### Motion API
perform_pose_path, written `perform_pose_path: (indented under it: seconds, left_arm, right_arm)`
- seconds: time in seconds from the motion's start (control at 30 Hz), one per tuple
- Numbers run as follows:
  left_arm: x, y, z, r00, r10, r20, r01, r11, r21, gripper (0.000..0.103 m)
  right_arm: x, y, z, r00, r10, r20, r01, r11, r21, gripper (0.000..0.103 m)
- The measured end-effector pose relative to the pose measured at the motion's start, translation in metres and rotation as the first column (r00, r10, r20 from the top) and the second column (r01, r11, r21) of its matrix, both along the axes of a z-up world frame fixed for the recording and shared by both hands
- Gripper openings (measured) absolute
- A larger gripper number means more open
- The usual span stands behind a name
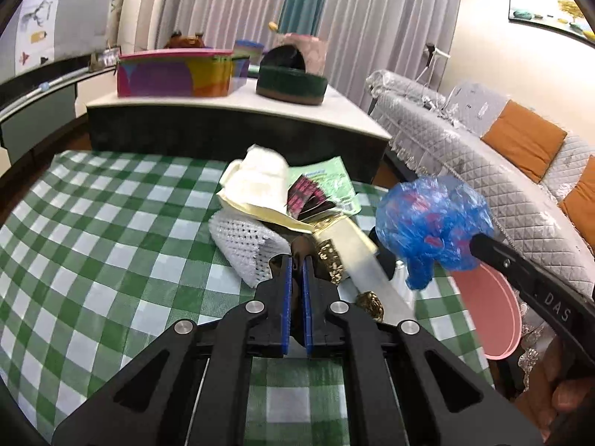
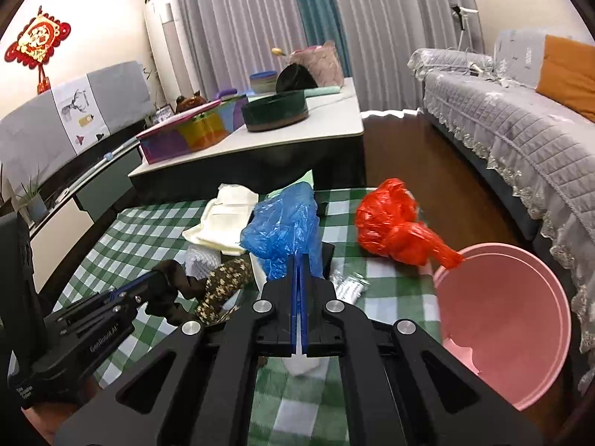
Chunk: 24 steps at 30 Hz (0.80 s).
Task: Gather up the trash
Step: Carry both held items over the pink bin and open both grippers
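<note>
Left gripper [image 1: 296,260]: black plastic linkage arms, round silver screws, blue pads.
Right gripper [image 2: 300,256]: the same build (white letters "DAS" on its side, seen from the left wrist).

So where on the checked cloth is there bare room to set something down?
Bare: the checked cloth left of the white foam net, and the near strip under the jaws. Crowded: the middle, where cream paper, green packet and blue bag pile up; red bag by the pink bin.
</note>
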<state>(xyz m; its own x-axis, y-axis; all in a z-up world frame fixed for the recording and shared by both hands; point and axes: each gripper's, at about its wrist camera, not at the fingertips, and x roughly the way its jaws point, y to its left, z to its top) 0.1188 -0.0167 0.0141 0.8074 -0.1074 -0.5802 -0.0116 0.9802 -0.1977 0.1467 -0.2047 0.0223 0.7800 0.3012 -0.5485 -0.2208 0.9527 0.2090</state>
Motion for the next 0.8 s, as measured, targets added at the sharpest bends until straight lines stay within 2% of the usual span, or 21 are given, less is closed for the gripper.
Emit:
perform_pose_path:
  seconds: [0.2, 0.47, 0.8]
  left_arm:
    - [-0.017, -0.016, 0.024, 0.997, -0.034, 0.069, 0.033, 0.999, 0.023, 0.005]
    - [-0.028, -0.038, 0.044, 0.991, -0.075, 0.114, 0.069, 0.996, 0.058, 0.005]
    - [-0.024, -0.076, 0.061, 0.978, -0.172, 0.116, 0.165, 0.984, 0.070, 0.005]
  right_arm:
    - [-0.024, -0.021, 0.010, 0.999, -0.039, 0.022, 0.039, 0.999, -0.011, 0.001]
    - [-0.037, -0.054, 0.022, 0.993, -0.109, 0.049, 0.110, 0.993, -0.029, 0.001]
    - [-0.043, -0.101, 0.021, 0.973, -0.225, 0.046, 0.226, 0.973, -0.035, 0.001]
